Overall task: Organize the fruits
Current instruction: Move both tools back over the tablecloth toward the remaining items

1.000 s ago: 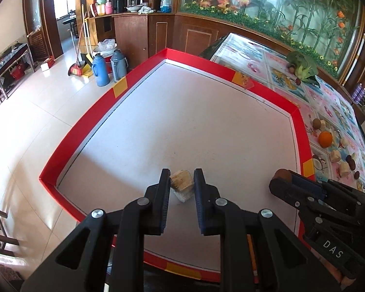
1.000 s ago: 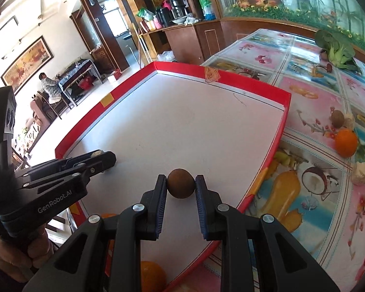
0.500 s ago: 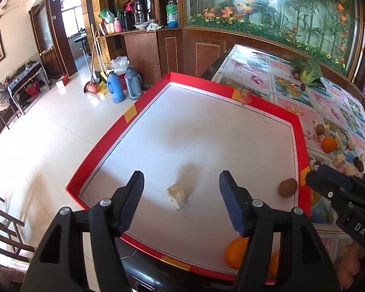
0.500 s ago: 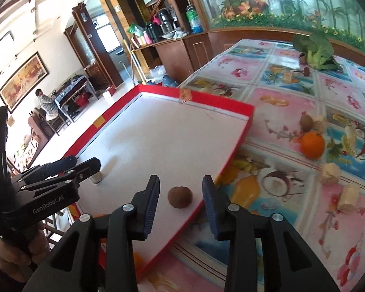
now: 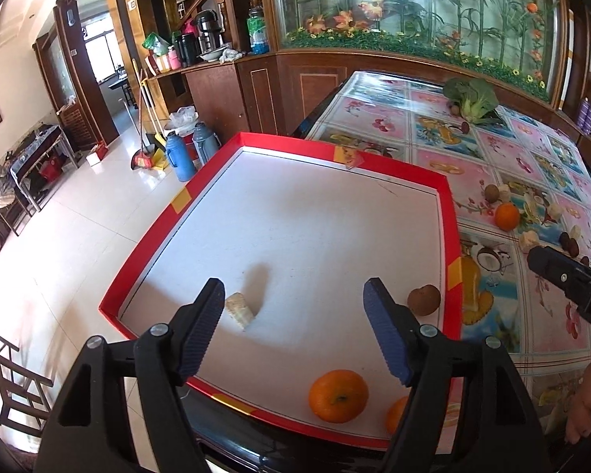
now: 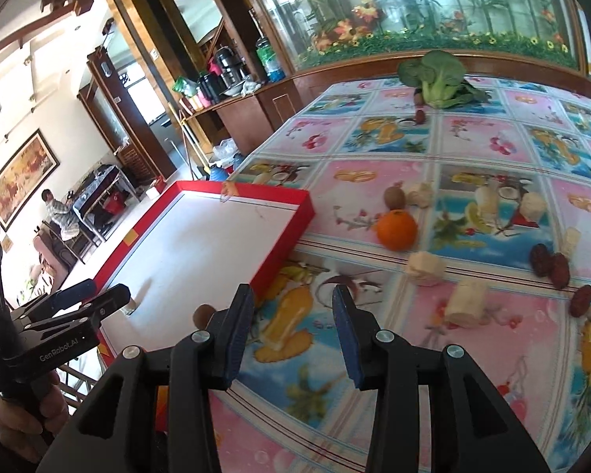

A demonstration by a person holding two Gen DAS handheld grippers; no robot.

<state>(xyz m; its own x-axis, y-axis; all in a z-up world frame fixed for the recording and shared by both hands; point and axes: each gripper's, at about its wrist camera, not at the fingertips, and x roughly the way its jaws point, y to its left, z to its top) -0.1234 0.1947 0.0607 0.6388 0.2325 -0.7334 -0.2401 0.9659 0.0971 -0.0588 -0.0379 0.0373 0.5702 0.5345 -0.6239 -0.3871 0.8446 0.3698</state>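
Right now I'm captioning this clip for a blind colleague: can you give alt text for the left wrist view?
The open left hand-held gripper hovers over a red-rimmed white tray holding a pale fruit chunk, a brown kiwi and two oranges. More fruit lies on the patterned tablecloth to the right, where the right hand-held gripper enters.

Second orange point(image 5: 397, 414) half-hidden behind the left gripper point(image 5: 293, 321); in the right wrist view, the brown fruit point(image 6: 203, 314) peeks from behind the right gripper point(image 6: 291, 327).
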